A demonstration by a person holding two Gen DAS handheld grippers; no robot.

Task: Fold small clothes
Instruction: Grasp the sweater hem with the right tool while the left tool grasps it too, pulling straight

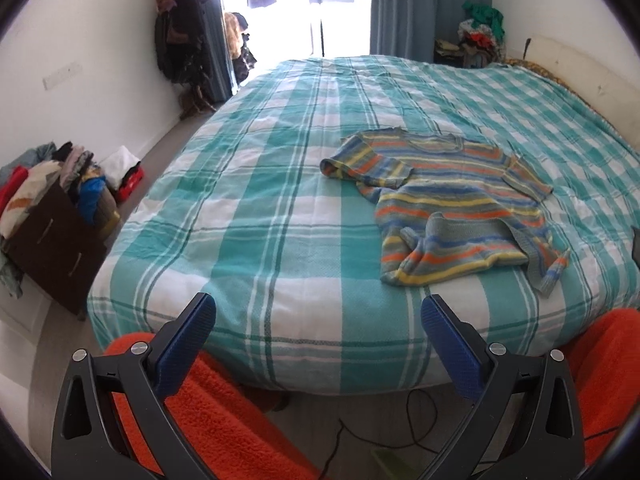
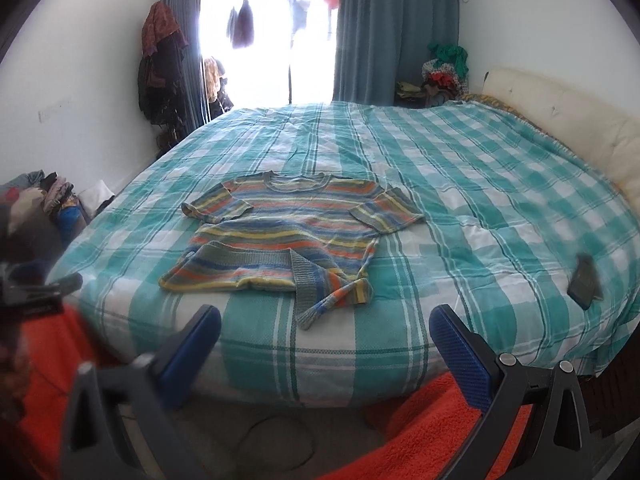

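A bed [image 2: 500,184] in a teal check cover is filling both views. A striped sweater [image 2: 288,232] is lying flat on it near the front edge, hem turned up, at 12 o'clock from the right gripper [image 2: 324,332] and 1 o'clock from the left gripper [image 1: 318,320]. Both grippers are gaping wide, holding nothing. A dark phone [image 2: 585,280] is lying at 3 o'clock.

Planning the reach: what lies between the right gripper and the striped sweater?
Only bare checked blanket lies between the open right gripper and the striped sweater, as the right wrist view shows.
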